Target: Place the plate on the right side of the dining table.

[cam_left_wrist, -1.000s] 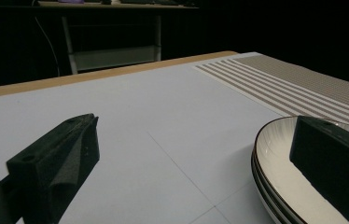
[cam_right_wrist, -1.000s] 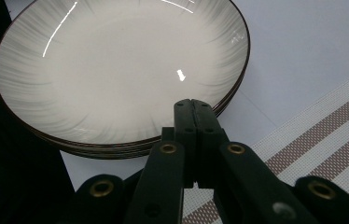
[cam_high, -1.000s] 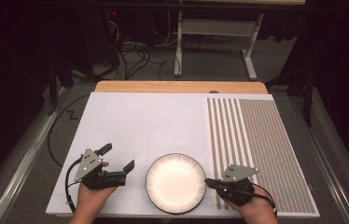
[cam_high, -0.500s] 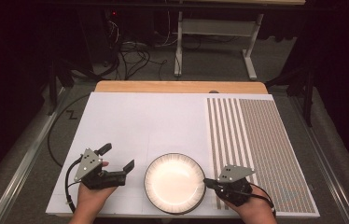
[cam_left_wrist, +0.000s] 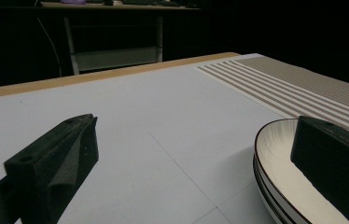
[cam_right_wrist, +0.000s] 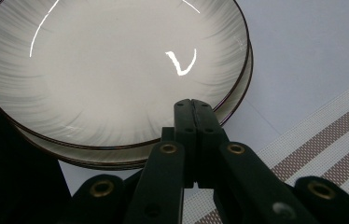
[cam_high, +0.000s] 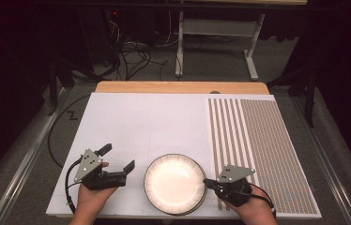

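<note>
Light wooden table, top mostly covered by a white sheet. A brown-and-white striped woven placemat lies along its right side, touching the sheet's right part. Two stacked white shallow plates with dark rims sit on the sheet at the near edge, just left of the placemat.

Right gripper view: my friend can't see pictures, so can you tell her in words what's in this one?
Two black jaws pressed together reach over the near rim of a cream plate with a thin dark edge. It sits stacked on a second plate just like it. They rest on a white table, with a brown-striped placemat at the lower right.
</note>
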`<action>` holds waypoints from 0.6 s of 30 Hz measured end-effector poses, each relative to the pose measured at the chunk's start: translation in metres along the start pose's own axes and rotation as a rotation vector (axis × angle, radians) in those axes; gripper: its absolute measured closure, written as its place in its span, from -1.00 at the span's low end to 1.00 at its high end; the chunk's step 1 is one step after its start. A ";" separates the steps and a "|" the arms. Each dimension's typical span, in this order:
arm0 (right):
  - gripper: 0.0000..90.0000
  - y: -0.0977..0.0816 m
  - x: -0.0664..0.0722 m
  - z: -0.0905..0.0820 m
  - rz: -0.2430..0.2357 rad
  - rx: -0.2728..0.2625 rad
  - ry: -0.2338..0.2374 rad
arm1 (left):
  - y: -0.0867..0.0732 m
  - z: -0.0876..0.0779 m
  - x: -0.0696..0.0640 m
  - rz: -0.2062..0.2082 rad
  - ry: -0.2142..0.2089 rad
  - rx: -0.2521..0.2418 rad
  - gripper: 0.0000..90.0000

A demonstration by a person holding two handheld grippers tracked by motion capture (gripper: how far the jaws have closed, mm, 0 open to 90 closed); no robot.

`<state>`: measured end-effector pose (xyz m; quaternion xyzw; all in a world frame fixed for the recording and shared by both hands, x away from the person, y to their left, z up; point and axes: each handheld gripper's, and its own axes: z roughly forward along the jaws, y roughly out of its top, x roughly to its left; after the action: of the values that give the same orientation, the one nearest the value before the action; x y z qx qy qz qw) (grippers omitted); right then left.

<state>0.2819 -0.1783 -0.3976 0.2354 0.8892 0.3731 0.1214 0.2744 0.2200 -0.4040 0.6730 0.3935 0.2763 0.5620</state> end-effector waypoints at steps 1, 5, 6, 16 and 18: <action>1.00 0.000 0.000 0.000 0.000 0.000 0.000 | 0.000 0.000 0.000 -0.001 0.000 0.000 -0.97; 1.00 0.001 0.001 0.001 0.000 -0.006 0.005 | 0.000 0.000 0.000 0.000 -0.002 0.000 -0.97; 1.00 0.001 0.001 0.002 0.001 -0.004 0.006 | 0.000 0.000 0.000 0.000 -0.002 0.000 -0.97; 1.00 0.004 0.006 0.008 0.000 0.001 0.026 | 0.001 -0.001 0.001 0.001 -0.002 -0.001 -0.97; 1.00 0.004 0.007 0.010 0.001 0.001 0.030 | 0.001 -0.001 0.001 -0.008 -0.006 -0.006 -0.97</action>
<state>0.2813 -0.1665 -0.4017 0.2301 0.8911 0.3760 0.1077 0.2743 0.2212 -0.4028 0.6704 0.3936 0.2734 0.5664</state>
